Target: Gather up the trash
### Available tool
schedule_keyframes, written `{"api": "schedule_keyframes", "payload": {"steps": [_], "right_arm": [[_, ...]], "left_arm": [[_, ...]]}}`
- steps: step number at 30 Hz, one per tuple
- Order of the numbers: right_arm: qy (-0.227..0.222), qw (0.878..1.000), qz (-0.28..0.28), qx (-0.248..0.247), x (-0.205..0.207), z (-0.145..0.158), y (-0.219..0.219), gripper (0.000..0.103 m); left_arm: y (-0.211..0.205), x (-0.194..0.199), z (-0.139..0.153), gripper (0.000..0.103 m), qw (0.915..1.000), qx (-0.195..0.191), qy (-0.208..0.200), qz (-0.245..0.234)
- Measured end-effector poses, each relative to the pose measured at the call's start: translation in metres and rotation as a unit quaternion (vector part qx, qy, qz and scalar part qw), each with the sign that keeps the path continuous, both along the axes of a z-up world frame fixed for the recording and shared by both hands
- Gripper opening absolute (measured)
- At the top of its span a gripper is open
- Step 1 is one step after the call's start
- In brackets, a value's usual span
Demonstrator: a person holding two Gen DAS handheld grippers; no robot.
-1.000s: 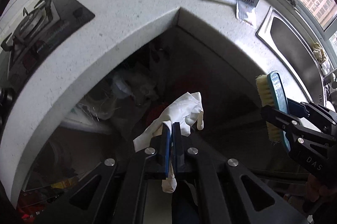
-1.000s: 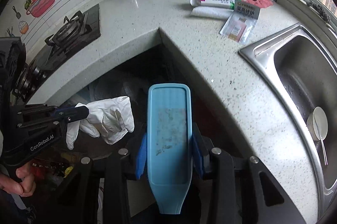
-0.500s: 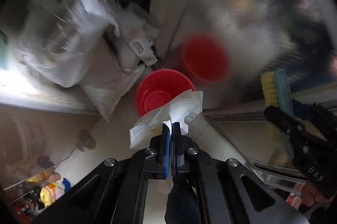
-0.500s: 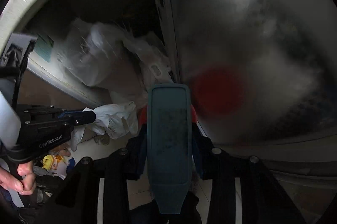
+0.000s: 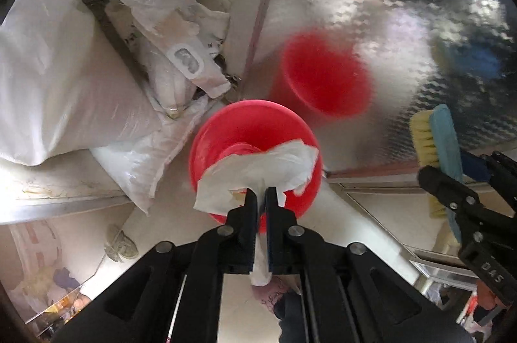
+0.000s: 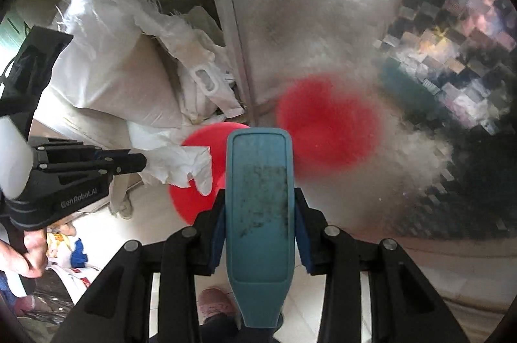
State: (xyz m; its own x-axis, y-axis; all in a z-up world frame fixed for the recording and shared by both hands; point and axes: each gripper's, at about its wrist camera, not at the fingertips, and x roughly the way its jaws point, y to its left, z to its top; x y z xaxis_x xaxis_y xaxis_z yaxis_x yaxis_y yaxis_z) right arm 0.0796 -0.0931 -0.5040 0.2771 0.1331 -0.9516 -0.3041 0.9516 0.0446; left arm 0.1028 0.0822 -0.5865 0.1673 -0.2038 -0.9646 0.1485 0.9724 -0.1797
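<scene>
My left gripper [image 5: 261, 197] is shut on a white disposable glove [image 5: 258, 171] and holds it right over the open mouth of a red bin [image 5: 226, 142] on the floor. In the right wrist view the same glove [image 6: 181, 165] hangs from the left gripper [image 6: 142, 162] above the red bin [image 6: 200, 139]. My right gripper [image 6: 258, 197] is shut on a blue scrub brush [image 6: 258, 181], held to the right of the bin. The brush [image 5: 442, 142] with its yellow bristles shows at the right of the left wrist view.
White woven sacks [image 5: 64, 78] are piled left of the bin, against a cabinet post [image 5: 239, 4]. A shiny metal cabinet door [image 5: 387, 4] behind the bin mirrors it in red. A shoe [image 5: 121, 243] lies on the pale tiled floor.
Both grippers have dropped from worktop height to the floor under the counter. The glove now hangs closer over the red bin than half a second ago.
</scene>
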Motion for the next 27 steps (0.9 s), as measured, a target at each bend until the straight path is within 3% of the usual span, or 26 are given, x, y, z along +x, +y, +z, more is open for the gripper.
{"api": "schedule_keyframes", "payload": {"steps": [4, 7, 9, 11, 12, 14, 27], "right_arm": [[0.007, 1.000, -0.001, 0.004, 0.000, 0.000, -0.001, 0.035], [0.013, 1.000, 0.004, 0.004, -0.002, 0.006, -0.003, 0.035], [0.016, 1.000, 0.006, 0.006, -0.003, 0.009, -0.003, 0.035], [0.016, 1.000, 0.011, 0.006, -0.004, 0.014, -0.003, 0.035], [0.015, 1.000, 0.013, 0.004, -0.001, 0.011, 0.000, 0.035], [0.018, 1.000, 0.016, 0.005, -0.001, 0.011, 0.002, 0.035], [0.039, 0.997, 0.065, 0.015, 0.006, -0.016, 0.035, 0.035]], "left_arm": [[-0.003, 0.003, -0.003, 0.002, 0.9999, 0.005, 0.009, -0.003], [-0.002, 0.005, -0.002, 0.008, 1.0000, -0.004, 0.008, 0.003], [0.001, 0.008, -0.005, 0.034, 1.0000, -0.006, 0.002, 0.002], [0.003, 0.007, -0.002, 0.051, 0.9999, -0.007, -0.006, 0.007], [0.004, 0.007, -0.001, 0.068, 0.9999, -0.007, -0.005, 0.008], [0.005, 0.006, 0.002, 0.086, 0.9999, -0.003, 0.001, 0.012], [0.046, -0.012, -0.009, 0.086, 0.9981, 0.010, 0.002, 0.060]]}}
